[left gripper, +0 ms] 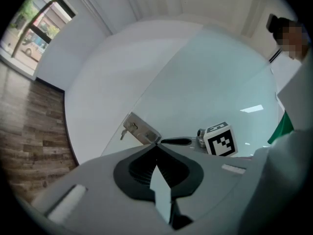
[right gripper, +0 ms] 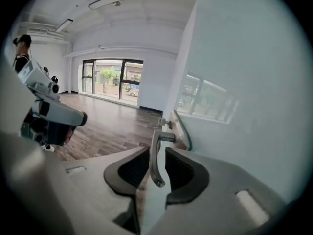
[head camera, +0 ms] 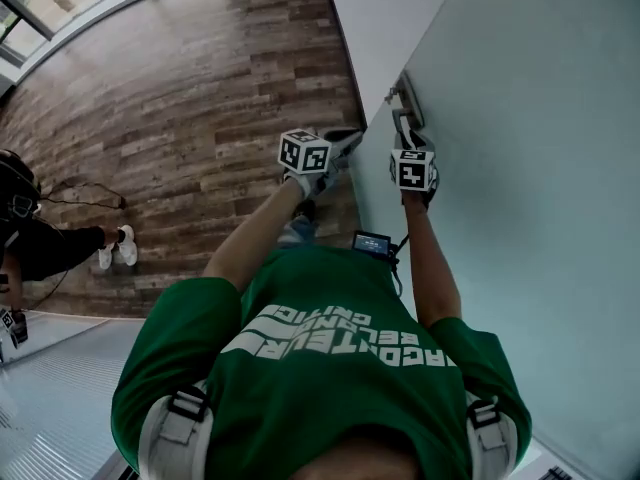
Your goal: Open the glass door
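My right gripper [right gripper: 156, 150] has its jaws closed in on the handle [right gripper: 155, 166] of the glass door [right gripper: 244, 82]. The metal lever runs straight down the slot between the two dark pads, and its curved tip ends inside them. My left gripper [left gripper: 157, 143] hangs just beside the handle on the side away from the glass. Its jaws are pressed together at the tips with nothing between them, and it touches neither the handle nor the door. Just past the handle, at the door's edge, I can see the lock plate [left gripper: 139, 129], with what looks like a small key [left gripper: 123, 131] hanging from it. Beyond the handle a white wall [head camera: 380, 18] meets the door's edge, and a wooden floor [head camera: 180, 88] spreads out from there. Well away from the handle across that floor, another person's white shoes [head camera: 115, 248] show.
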Action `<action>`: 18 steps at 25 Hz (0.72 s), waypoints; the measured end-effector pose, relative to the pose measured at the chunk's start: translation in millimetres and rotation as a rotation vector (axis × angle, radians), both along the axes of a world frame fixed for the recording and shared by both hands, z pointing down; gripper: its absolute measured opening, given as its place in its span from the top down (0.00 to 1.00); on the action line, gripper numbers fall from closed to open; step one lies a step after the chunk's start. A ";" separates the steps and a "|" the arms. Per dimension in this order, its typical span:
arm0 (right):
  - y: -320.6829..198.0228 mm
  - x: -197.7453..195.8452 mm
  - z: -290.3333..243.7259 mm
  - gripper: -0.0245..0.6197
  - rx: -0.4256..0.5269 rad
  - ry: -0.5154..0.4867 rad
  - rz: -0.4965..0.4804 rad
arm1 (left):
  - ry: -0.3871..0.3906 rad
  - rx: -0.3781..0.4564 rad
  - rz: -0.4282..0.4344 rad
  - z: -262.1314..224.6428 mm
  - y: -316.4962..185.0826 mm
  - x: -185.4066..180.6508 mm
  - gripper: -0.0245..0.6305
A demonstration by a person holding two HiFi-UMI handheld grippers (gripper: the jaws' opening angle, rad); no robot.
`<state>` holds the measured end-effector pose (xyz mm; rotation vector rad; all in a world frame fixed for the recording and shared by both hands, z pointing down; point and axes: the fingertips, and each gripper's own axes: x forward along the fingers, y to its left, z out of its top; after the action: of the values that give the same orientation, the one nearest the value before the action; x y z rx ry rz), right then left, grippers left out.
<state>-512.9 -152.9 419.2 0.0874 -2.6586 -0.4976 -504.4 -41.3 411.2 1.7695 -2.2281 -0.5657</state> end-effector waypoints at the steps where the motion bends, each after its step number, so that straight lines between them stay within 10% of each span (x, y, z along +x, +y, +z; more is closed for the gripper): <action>1: -0.2 -1.6 -3.6 0.82 -0.004 -0.015 -0.008 | 0.000 0.030 -0.016 0.2 9.6 -1.2 0.94; 11: 27.0 0.0 -14.0 0.97 0.051 -0.172 -0.134 | 0.015 0.188 -0.200 23.6 97.9 31.4 0.94; 18: 111.3 1.1 -11.8 0.97 0.054 -0.189 -0.428 | 0.007 0.229 -0.380 32.1 166.2 53.8 0.94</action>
<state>-511.8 -41.6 407.4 -0.4487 -2.8536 -0.7262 -450.5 124.9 443.3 1.4327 -2.6010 -0.9340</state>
